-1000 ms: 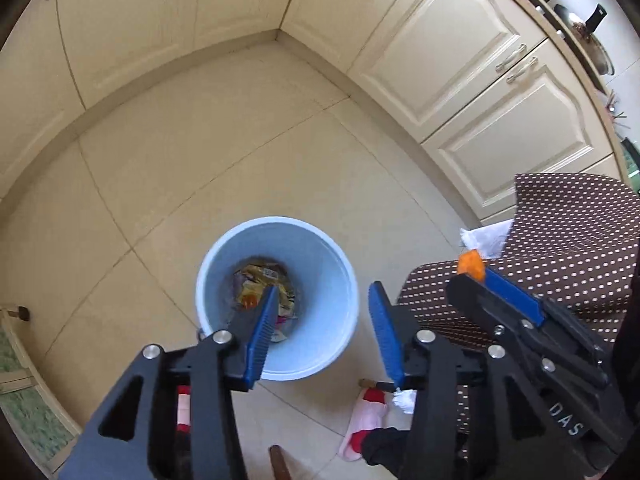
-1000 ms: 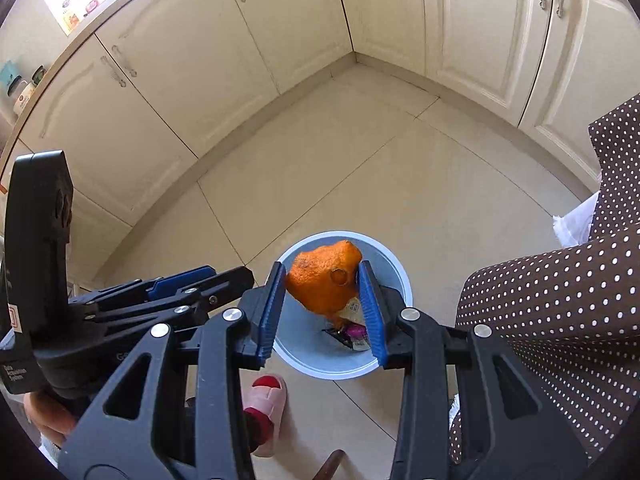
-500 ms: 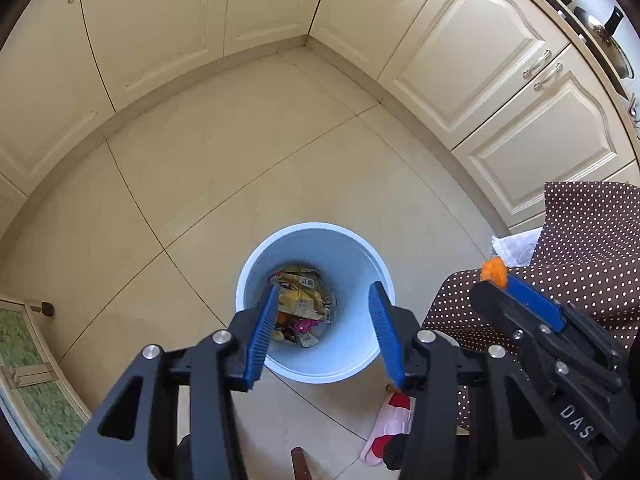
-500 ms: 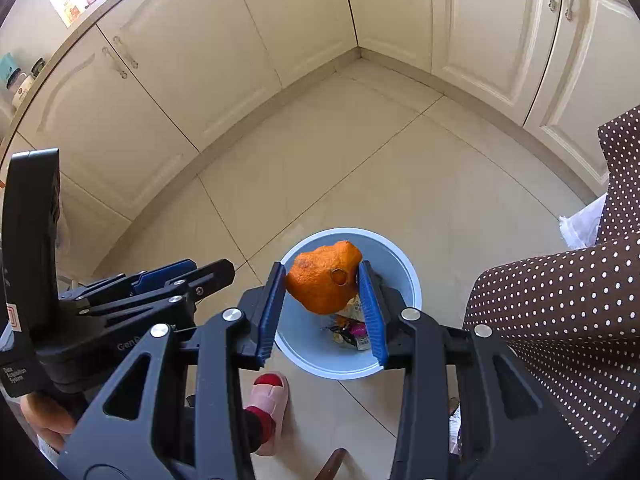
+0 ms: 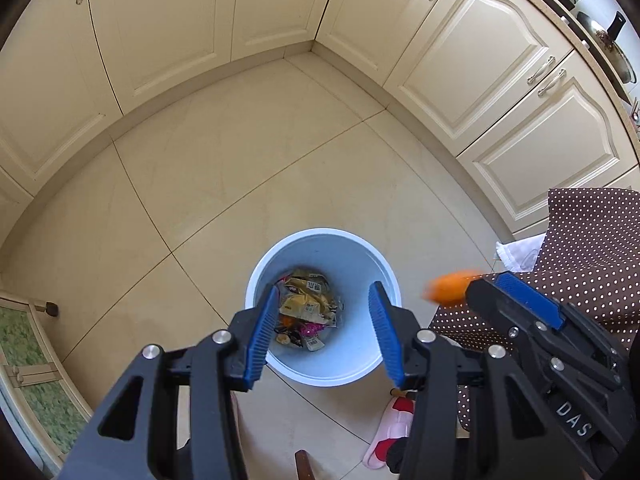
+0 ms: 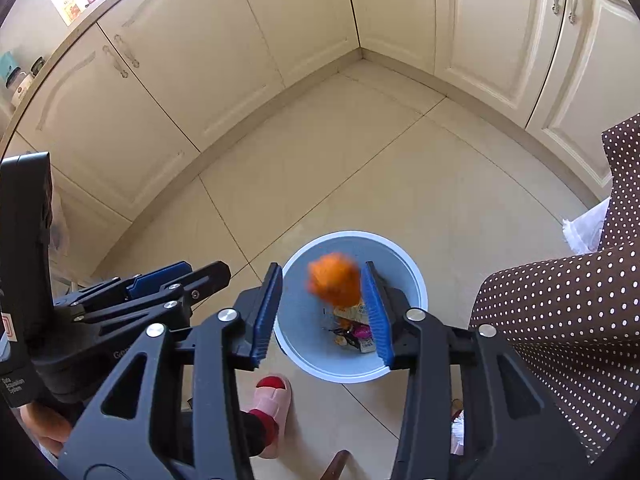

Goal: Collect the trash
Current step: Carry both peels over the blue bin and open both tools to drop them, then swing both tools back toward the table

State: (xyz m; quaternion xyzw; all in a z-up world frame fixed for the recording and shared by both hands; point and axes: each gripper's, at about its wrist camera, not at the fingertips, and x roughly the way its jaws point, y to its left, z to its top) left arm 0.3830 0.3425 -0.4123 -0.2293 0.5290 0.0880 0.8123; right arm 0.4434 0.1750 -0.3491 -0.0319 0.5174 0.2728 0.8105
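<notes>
Holding both grippers above the floor, we look down along their blue pads at a pale blue trash bin [image 5: 376, 372] standing on the beige tiles. Nearest to us, our left gripper [image 5: 323, 336] is spread wide with nothing between its pads, framing the bin's inside. Our right gripper [image 6: 322, 312] is also parted, released: the orange peel [image 6: 335, 279] appears blurred between the pads, close against the right one, and we cannot tell whether it touches that pad. It sits over the bin's mouth in the right wrist view. In the left wrist view the same peel shows as an orange smear [image 5: 448, 287] at the tip of the right gripper, just right of the bin's rim.

At the bottom of the bin lie crumpled wrappers [image 5: 306, 300], yellowish and pink, with printed labels. Below the bin in view, a pink slipper [image 6: 269, 408] with a red sock rests on the tiles. To the right hangs a brown cloth with white dots [image 6: 560, 320], and beside its edge lies a white crumpled piece [image 6: 586, 229] on the floor. Farthest off, cream cabinet doors [image 6: 224, 60] run along both walls and meet in a corner.
</notes>
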